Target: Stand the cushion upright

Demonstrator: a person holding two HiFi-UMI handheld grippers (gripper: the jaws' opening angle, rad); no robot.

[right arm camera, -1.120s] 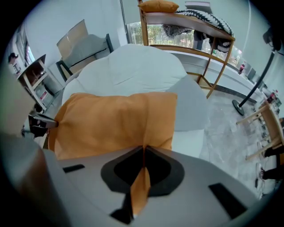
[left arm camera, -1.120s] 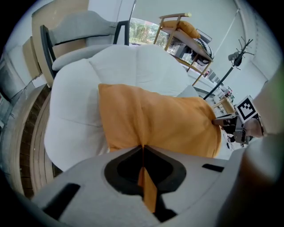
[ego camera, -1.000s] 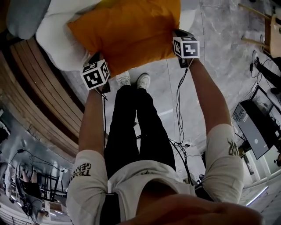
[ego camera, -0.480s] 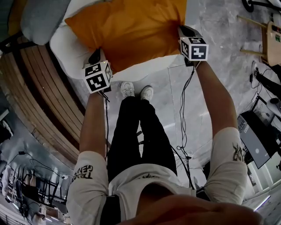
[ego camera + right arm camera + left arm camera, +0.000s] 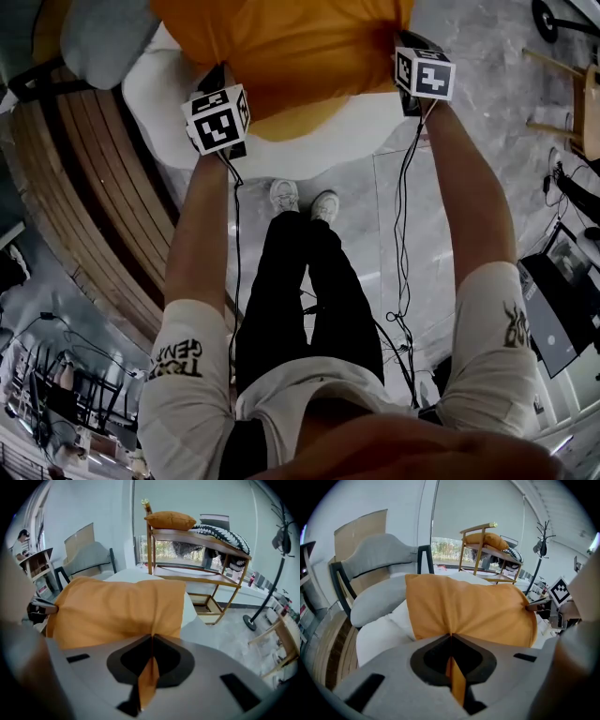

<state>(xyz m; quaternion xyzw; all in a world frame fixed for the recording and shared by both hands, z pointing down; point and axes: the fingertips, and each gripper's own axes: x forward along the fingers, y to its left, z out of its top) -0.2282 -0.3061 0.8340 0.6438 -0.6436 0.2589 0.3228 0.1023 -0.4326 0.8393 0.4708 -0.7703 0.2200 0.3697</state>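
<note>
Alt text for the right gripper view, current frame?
The right gripper is shut on a pinched fold of a soft orange fabric cushion, which fills the middle. Behind it stand a wooden shelf rack and a grey padded chair.

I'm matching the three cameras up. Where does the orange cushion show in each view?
Head view: orange cushion at the top centre, cut off by the upper edge.
Left gripper view: across the middle.
Right gripper view: centre-left.
Shared landmark: the white seat next to it appears in all three.
</note>
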